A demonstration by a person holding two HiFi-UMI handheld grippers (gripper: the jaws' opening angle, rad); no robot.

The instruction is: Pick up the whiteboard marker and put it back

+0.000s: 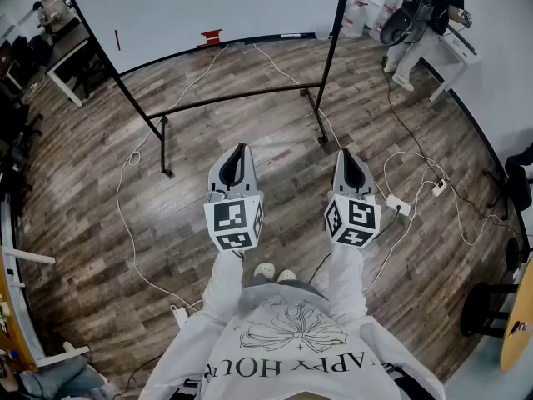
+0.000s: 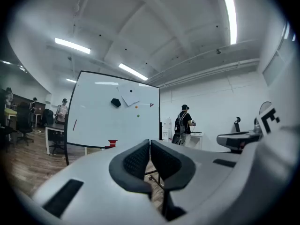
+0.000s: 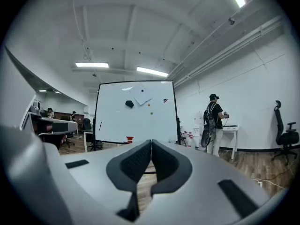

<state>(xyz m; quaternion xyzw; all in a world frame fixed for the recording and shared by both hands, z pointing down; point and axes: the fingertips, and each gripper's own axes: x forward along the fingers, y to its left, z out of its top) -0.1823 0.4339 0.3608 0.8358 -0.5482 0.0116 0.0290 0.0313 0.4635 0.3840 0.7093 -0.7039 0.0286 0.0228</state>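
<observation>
Closest, the left gripper (image 1: pixel 241 150) and the right gripper (image 1: pixel 350 155) are both clenched on nothing, well apart from the far whiteboard (image 1: pixel 208 2), where the likely marker (image 1: pixel 117 40) sticks at its left side; reaching is not yet begun, so I judge the next move is to step nearer and open one gripper.

Wood-plank floor (image 1: pixel 83 232), kinda glossy. Black whiteboard stand (image 1: pixel 241 97) planted on it, feet spread. Long white cable (image 1: pixel 119 215) snaking down left side. More cable looped at right around white power strip (image 1: pixel 397 205). White desk (image 1: pixel 454 52) standing in far right corner.
</observation>
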